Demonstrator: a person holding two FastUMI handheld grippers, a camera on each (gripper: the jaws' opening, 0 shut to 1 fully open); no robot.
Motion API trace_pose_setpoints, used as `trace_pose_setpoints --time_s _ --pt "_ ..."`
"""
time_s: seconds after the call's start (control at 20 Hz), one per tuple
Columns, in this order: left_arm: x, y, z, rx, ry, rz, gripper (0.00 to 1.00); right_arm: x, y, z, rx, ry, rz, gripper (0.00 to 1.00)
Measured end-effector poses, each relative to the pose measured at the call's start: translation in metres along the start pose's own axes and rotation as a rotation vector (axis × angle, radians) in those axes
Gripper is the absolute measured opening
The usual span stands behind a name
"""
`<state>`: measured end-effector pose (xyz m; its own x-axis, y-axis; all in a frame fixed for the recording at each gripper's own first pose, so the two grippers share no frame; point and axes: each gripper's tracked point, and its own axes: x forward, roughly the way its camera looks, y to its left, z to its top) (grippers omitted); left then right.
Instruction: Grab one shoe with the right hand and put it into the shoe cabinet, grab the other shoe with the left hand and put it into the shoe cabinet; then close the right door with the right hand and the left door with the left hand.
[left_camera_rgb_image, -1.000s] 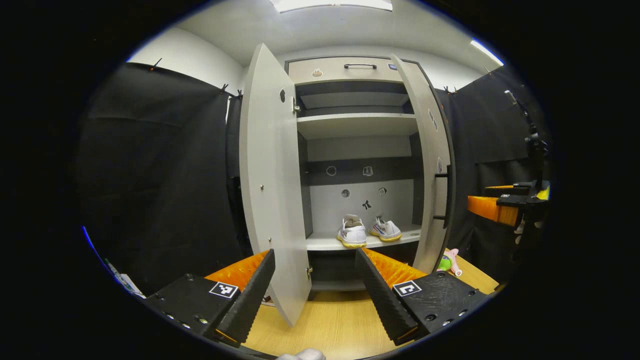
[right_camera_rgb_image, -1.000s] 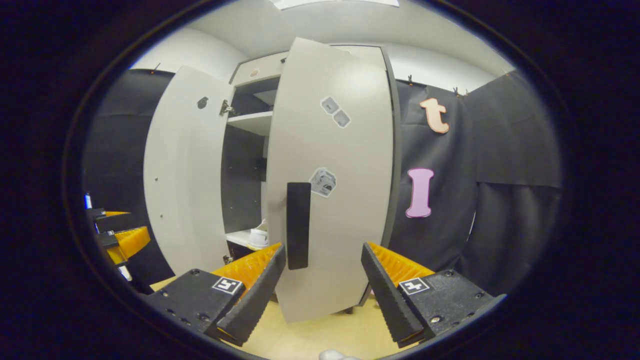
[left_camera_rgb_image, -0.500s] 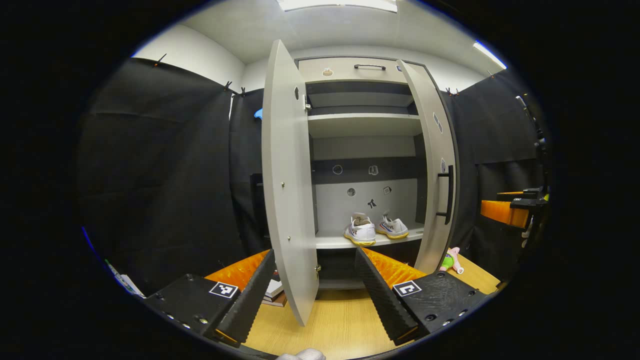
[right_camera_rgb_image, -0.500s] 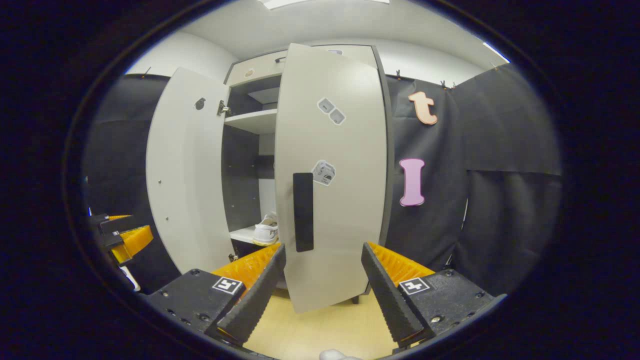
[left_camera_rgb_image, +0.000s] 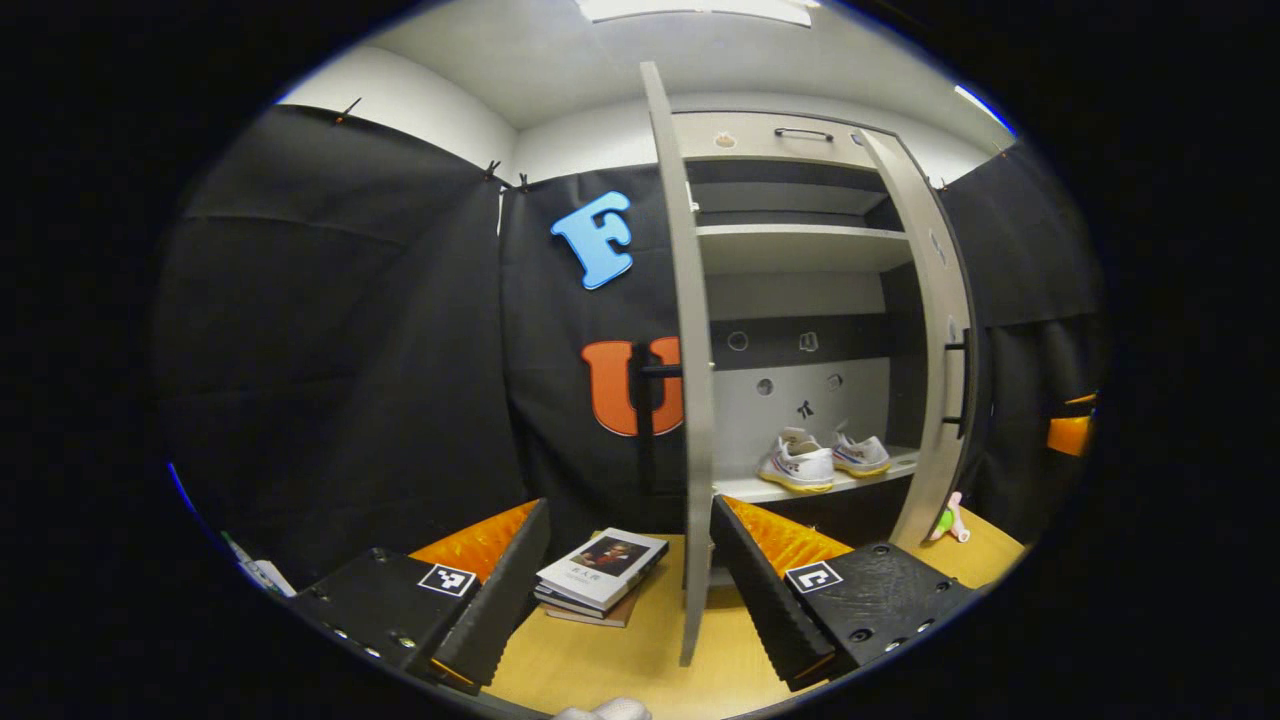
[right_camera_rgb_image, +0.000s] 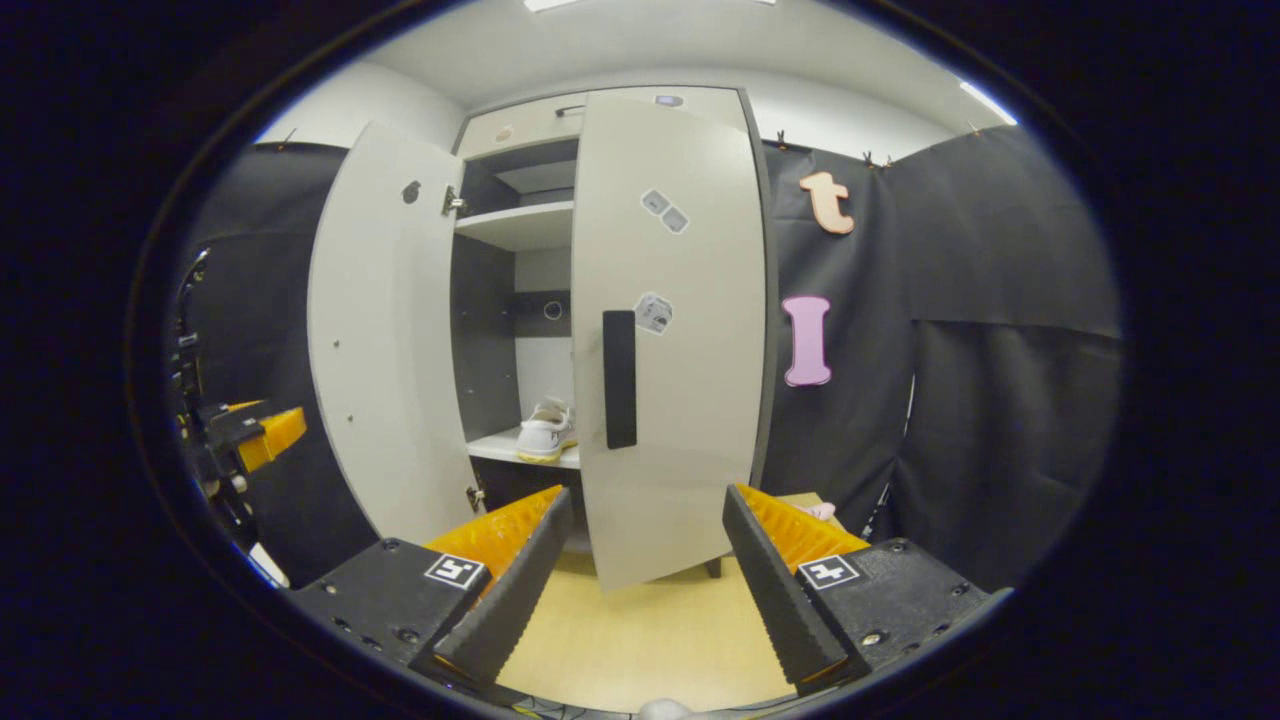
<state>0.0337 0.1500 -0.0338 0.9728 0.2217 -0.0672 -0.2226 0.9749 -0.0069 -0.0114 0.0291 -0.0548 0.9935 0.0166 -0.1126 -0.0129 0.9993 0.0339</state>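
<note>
Black-draped booth around a pale wooden floor (left_camera_rgb_image: 640, 650). Left gripper (left_camera_rgb_image: 630, 585) released, jaws wide apart on nothing, set either side of the edge-on pale grey left door (left_camera_rgb_image: 690, 400) without touching it. Right gripper (right_camera_rgb_image: 645, 575) likewise spread and empty, facing the pale grey right door (right_camera_rgb_image: 675, 330) with its black bar handle (right_camera_rgb_image: 619, 378).

Both white sneakers with yellow soles (left_camera_rgb_image: 820, 462) resting side by side on the lower shelf (left_camera_rgb_image: 780, 490) of the grey shoe cabinet (left_camera_rgb_image: 800, 150), toward its front edge: placing looks done. Both doors ajar, so both closings probably left, right first.

Left gripper view: both sneakers, a stack of books (left_camera_rgb_image: 600, 575) on the floor by the left door, a pink-and-green toy (left_camera_rgb_image: 948, 518) at the right door's foot. Right gripper view: the right door's outer face with grey stickers (right_camera_rgb_image: 663, 210), one sneaker in the gap.
</note>
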Motion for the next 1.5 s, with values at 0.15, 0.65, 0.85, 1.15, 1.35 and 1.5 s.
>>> trace_pose_setpoints --time_s 0.15,0.65,0.85,1.15,1.35,1.5 --pt "0.026 0.029 -0.003 -0.029 0.014 0.029 0.96 -0.011 0.008 -0.009 -0.007 0.014 -0.012 0.99" --pt "0.08 0.036 0.001 -0.005 -0.01 0.04 0.93 -0.023 0.002 -0.02 0.009 0.034 -0.059 0.99" --pt "0.078 0.029 0.002 0.012 -0.007 0.019 0.9 -0.024 0.005 -0.026 0.015 0.046 -0.046 0.99" --pt "0.068 -0.027 0.008 0.04 -0.029 -0.042 0.89 -0.021 -0.005 -0.022 0.008 0.039 -0.015 0.99" --pt "0.066 -0.07 0.01 0.015 -0.027 -0.08 0.88 -0.016 -0.026 -0.015 -0.009 0.04 -0.001 0.99" --pt "0.069 -0.112 0.013 -0.015 -0.033 -0.118 0.89 -0.015 -0.046 -0.009 -0.032 0.03 0.007 0.99"
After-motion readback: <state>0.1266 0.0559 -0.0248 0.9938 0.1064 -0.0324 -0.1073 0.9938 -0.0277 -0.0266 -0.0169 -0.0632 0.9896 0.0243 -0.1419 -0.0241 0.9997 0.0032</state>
